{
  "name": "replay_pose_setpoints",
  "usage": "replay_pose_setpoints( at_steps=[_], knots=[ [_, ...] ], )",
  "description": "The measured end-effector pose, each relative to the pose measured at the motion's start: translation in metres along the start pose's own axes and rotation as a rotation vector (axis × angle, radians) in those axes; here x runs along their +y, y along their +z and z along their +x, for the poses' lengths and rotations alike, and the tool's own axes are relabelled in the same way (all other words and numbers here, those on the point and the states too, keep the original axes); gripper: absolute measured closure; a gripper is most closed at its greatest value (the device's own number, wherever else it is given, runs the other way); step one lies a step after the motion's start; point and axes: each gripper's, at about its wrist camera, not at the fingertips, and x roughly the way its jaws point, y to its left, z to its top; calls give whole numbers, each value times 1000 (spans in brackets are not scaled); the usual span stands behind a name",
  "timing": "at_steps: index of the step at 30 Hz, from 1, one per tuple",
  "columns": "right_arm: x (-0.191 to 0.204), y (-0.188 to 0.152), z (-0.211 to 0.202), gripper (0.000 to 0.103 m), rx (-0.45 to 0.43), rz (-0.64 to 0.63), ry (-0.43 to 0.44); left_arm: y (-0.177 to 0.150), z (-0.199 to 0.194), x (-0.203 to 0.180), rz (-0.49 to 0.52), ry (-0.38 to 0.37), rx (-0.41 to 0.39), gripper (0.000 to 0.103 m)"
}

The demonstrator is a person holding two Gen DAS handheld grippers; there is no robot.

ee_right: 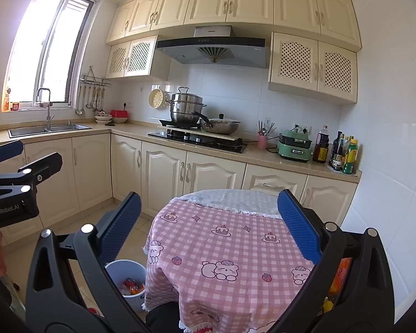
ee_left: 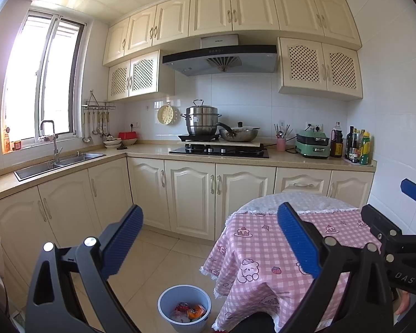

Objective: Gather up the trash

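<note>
1. My left gripper [ee_left: 209,242] is released, its blue pads wide apart with nothing between them.
2. My right gripper [ee_right: 209,227] is also released and empty, above the pink checked tablecloth [ee_right: 230,249].
3. The trash bin [ee_left: 184,306] stands on the floor at 6 o'clock in the left view, just beside the table.
4. Trash [ee_left: 190,312], red and orange wrappers, lies inside the bin.
5. At 12 o'clock a steel pot [ee_left: 202,120] sits on the stove.
</note>
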Motion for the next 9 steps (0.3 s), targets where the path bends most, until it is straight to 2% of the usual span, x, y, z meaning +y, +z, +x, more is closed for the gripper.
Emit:
replay_pose_setpoints(
  at_steps=[6, 9],
  knots=[
    [-6, -6, 16, 6, 29, 8, -9, -8, 17, 2, -5, 5, 43, 7],
    [-20, -15, 43, 6, 69, 2, -50, -20, 39, 3, 9, 24, 90, 7]
  ],
)
